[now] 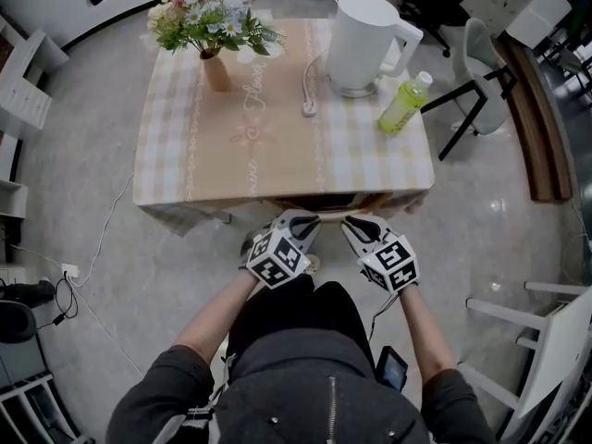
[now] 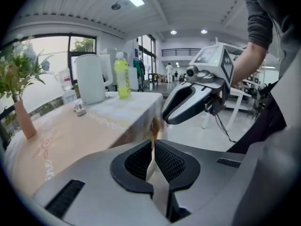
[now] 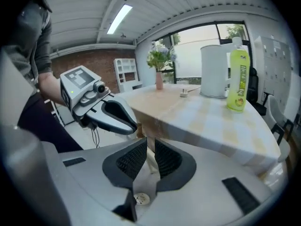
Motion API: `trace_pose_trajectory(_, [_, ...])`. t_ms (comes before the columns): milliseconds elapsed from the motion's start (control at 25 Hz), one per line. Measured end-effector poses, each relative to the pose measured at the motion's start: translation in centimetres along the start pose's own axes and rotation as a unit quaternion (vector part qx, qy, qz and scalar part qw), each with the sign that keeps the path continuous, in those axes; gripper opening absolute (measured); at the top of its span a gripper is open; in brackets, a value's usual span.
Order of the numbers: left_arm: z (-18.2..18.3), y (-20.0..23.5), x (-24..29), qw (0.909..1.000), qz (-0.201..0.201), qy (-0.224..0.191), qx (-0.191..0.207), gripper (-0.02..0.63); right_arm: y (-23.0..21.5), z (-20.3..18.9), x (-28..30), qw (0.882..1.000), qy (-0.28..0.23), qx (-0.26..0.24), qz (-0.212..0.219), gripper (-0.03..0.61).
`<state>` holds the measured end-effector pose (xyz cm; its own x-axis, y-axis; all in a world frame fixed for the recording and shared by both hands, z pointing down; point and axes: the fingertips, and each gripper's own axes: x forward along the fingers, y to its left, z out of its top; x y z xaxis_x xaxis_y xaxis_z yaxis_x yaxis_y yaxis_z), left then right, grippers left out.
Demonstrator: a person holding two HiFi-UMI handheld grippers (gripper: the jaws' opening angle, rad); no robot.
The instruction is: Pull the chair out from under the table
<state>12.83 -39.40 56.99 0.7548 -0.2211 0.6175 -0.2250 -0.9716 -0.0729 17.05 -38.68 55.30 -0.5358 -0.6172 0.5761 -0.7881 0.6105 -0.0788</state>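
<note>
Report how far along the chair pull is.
Done: nothing; the chair sits tucked under the table. In hand: left gripper and right gripper, both shut and empty, are at the table's near edge. Left: grip the chair and pull it out.

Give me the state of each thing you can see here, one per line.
Left hand-held gripper: shut, empty.
Right hand-held gripper: shut, empty.
Chair: tucked under table, ungripped.
Kettle: upright, lid closed.
Bottle: upright, capped.
Vase: upright, holding flowers.
Plug: unplugged, lying on table.
</note>
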Motion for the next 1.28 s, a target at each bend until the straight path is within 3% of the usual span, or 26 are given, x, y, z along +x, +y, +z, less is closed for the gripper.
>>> trace_pose_trajectory(200, [-1.5,-0.2,1.8,0.9957,-0.044,0.055,0.061,0.016,-0.3,-1.6,1.6,0.993,0.066,-0.088,0.034,0.017])
trace_pose_trajectory(320, [-2.2,-0.1,2.9,0.9914,-0.070,0.081,0.075,0.121,-1.0,-2.7,2.5,0.983,0.106,-0.142,0.057,0.047])
trace_pose_trajectory(400, [-2.9,0.0,3.4,0.9875,-0.084,0.100,0.087,0.149,-1.1,-3.5,3.1,0.971,0.135,-0.181,0.079,0.165])
trace_pose_trajectory(440, [-3.3,0.0,3.7,0.9851,-0.090,0.111,0.095,0.165,-1.0,-3.9,3.4,0.964,0.148,-0.202,0.089,0.173])
trace_pose_trajectory(560, [-4.6,-0.3,4.4,0.9775,-0.111,0.141,0.110,0.212,-0.7,-5.2,4.1,0.941,0.182,-0.261,0.116,0.186])
trace_pose_trajectory(720, [-5.8,-0.8,5.2,0.9692,-0.135,0.162,0.127,0.218,-1.2,-6.8,5.3,0.915,0.215,-0.314,0.135,0.189])
trace_pose_trajectory(920, [-7.1,-0.9,6.5,0.9530,-0.142,0.189,0.189,0.222,-1.8,-8.6,6.5,0.883,0.253,-0.364,0.154,0.190])
trace_pose_trajectory(1280, [-8.6,-0.4,8.9,0.9391,-0.165,0.226,0.200,0.224,-2.2,-11.3,8.3,0.845,0.291,-0.410,0.182,0.189])
